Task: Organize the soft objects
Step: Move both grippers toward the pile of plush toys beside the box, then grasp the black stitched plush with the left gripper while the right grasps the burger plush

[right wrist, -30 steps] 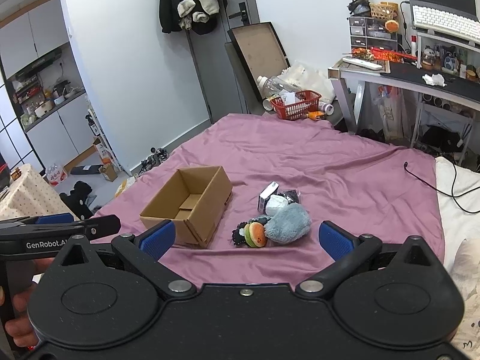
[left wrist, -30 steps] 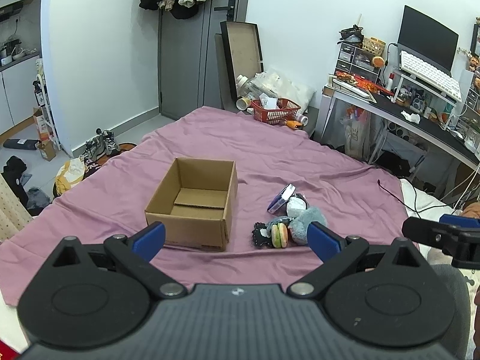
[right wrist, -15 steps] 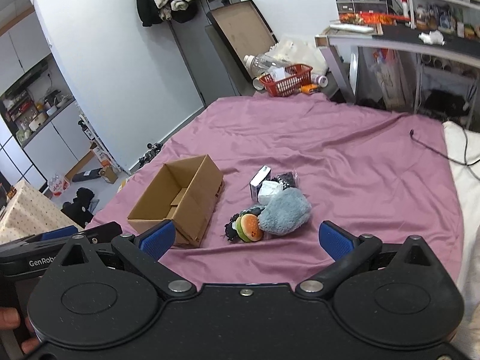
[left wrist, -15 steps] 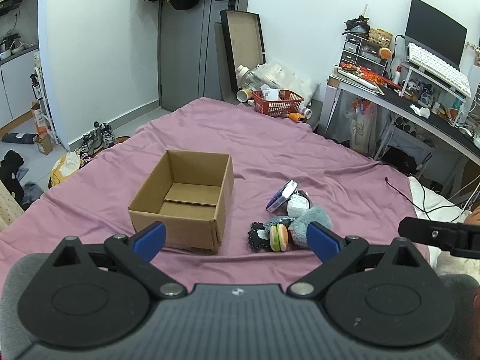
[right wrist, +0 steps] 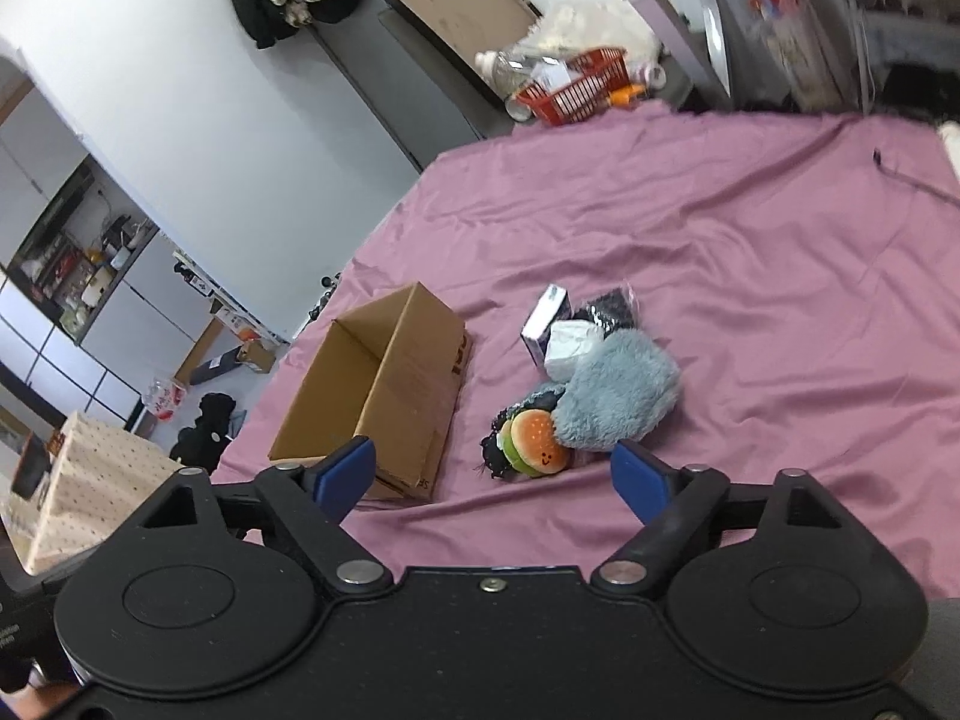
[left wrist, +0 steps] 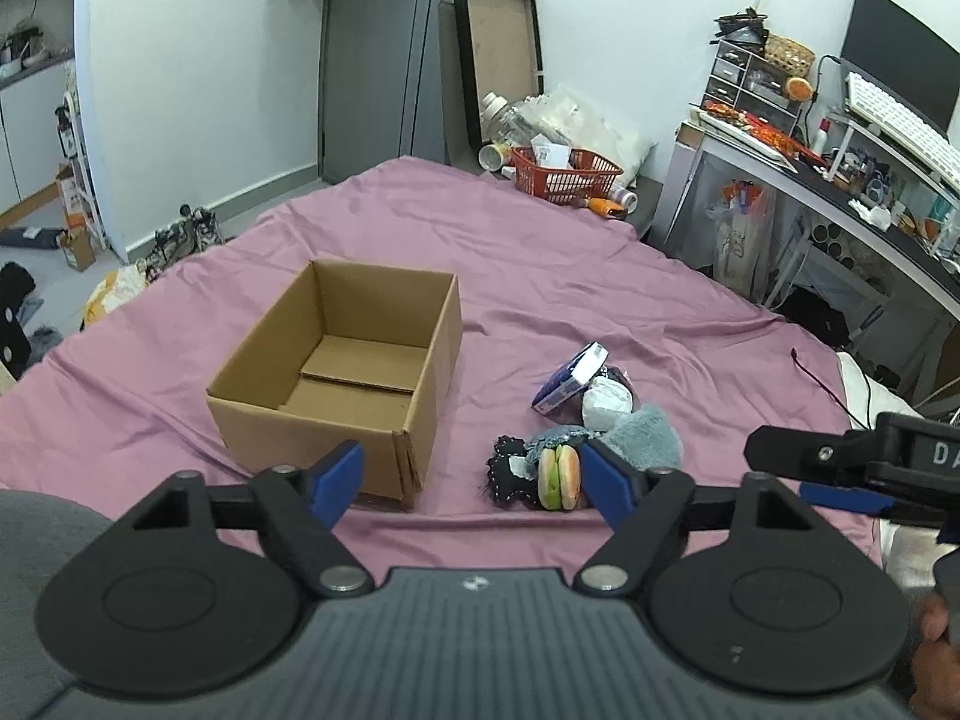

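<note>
An open, empty cardboard box (left wrist: pixel 336 384) (right wrist: pixel 384 396) stands on the purple bedsheet (left wrist: pixel 540 276). Right of it lies a pile: a burger plush (left wrist: pixel 559 476) (right wrist: pixel 534 441), a grey-blue fluffy plush (left wrist: pixel 645 438) (right wrist: pixel 618 393), a black lacy piece (left wrist: pixel 510 474), a white packet (left wrist: pixel 606 403) (right wrist: pixel 570 348) and a small blue-white box (left wrist: pixel 570 375) (right wrist: pixel 543 324). My left gripper (left wrist: pixel 474 483) is open and empty, above the bed's near edge. My right gripper (right wrist: pixel 495 477) is open and empty, just short of the burger plush; it also shows in the left wrist view (left wrist: pixel 840 462).
A red basket (left wrist: pixel 567 174) and bottles sit past the bed's far end. A cluttered desk (left wrist: pixel 840 180) stands to the right. A black cable (left wrist: pixel 828 384) lies on the sheet at right. Shoes and clutter lie on the floor at left.
Both grippers have moved forward and lower toward the bed. The right wrist view has tilted down and the pile looks larger. Both stay open.
</note>
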A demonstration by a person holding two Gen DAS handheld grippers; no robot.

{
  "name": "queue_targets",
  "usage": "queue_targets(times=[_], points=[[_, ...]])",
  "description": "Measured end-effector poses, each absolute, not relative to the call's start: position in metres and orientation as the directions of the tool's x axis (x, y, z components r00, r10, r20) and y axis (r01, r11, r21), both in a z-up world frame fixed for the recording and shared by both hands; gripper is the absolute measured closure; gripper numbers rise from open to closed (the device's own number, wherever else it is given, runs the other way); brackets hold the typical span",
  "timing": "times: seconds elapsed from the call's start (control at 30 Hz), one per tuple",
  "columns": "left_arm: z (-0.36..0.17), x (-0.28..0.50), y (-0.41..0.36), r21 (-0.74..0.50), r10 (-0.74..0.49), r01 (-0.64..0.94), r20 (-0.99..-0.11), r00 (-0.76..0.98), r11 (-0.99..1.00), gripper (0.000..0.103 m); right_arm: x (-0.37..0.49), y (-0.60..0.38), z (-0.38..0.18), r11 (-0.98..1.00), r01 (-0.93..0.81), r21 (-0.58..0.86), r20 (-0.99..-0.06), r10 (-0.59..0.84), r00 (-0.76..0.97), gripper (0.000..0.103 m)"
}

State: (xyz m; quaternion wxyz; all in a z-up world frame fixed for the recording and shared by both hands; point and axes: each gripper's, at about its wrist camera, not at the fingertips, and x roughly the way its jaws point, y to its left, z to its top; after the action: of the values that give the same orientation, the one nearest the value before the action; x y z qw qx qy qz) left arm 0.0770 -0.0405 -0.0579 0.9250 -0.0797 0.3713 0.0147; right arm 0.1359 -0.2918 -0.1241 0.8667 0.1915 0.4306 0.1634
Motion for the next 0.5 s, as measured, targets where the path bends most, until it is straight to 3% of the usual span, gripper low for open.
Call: queue_targets(times=[0.3,0.5], points=[[-0.083,0.106,-0.047,-0.179,-0.082,-0.071,-0.720,0.689,0.981,0.047,0.170,-0.296,-0.148,0.836,-0.017,0.548,-0.698,0.468,0.541,0.032],[-0.099,0.129,-0.052,-0.198,-0.108,-0.060,-0.736,0.669,0.978,0.052,0.186,-0.295,-0.179,0.778,0.069,0.624,-0.694,0.511,0.508,0.037]])
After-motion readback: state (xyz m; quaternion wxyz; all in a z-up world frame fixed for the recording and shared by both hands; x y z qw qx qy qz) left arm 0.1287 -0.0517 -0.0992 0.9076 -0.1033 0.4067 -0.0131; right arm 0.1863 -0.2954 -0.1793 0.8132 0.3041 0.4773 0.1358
